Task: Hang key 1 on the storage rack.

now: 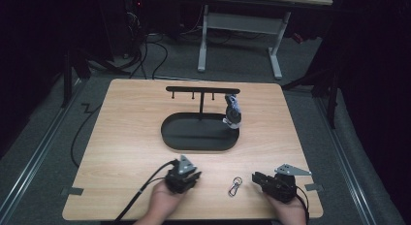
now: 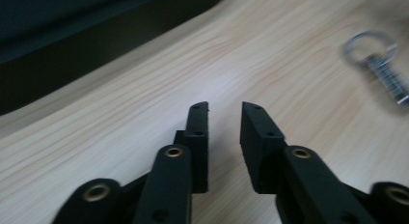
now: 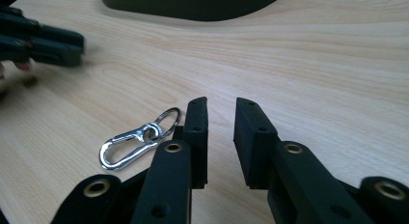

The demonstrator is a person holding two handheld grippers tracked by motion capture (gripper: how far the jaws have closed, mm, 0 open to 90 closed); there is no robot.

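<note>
Both grippers, the left gripper (image 1: 190,179) and right gripper (image 1: 257,179), sit slightly spread, pinching nothing. Between them lies a shiny silver metal clip with a ring (image 1: 235,186). From high up, a small grey toy figure (image 1: 233,111) stands on the black oval tray (image 1: 194,137).

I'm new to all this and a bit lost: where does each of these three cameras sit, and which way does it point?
High view: fixed above the person's side, looking forward and down on the table; both hands show, with the left gripper and right gripper.
Left gripper view: rides that gripper, looking along its two black parted jaws at the wood and the black stand base.
Right gripper view: rides that gripper, jaws parted and holding nothing; the other gripper shows at upper left.
Shared: all three show the silver carabiner clip, lying loose on the table.
</note>
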